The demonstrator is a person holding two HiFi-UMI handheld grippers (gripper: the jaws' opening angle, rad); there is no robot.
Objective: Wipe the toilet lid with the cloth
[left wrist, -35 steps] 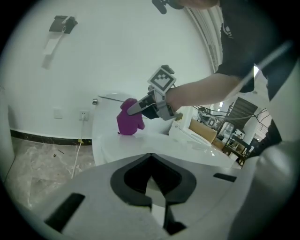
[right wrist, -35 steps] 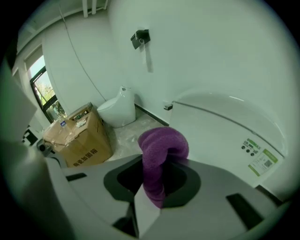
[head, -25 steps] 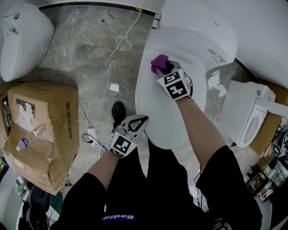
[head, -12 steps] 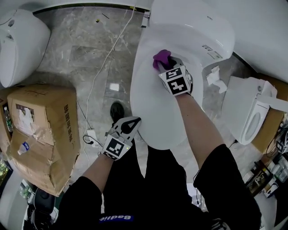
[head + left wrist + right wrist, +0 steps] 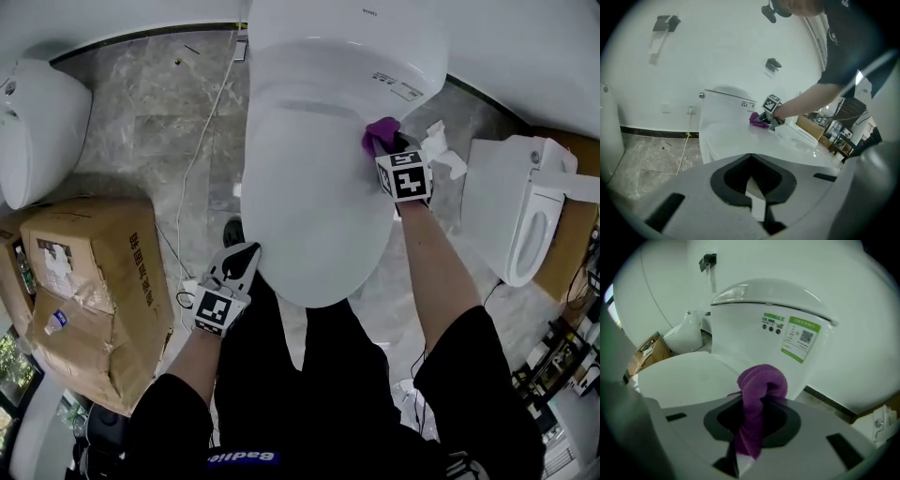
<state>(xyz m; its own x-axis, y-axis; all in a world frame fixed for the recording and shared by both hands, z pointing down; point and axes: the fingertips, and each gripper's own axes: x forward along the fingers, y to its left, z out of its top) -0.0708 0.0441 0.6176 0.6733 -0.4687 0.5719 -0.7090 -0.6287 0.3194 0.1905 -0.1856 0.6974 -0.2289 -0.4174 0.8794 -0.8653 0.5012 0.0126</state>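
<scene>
Purple cloth (image 5: 380,134), clenched in the right tool (image 5: 387,150), sits at the right rear edge of the toilet lid (image 5: 309,206), having swept there from the rear middle; the front likely remains unwiped. Left tool (image 5: 246,255) hangs closed, empty, off the lid's front left edge. One cloth, one lid, two tools, three toilets (image 5: 37,131).

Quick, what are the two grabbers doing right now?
Left gripper: closed, holding nothing.
Right gripper: closed on the purple cloth.
</scene>
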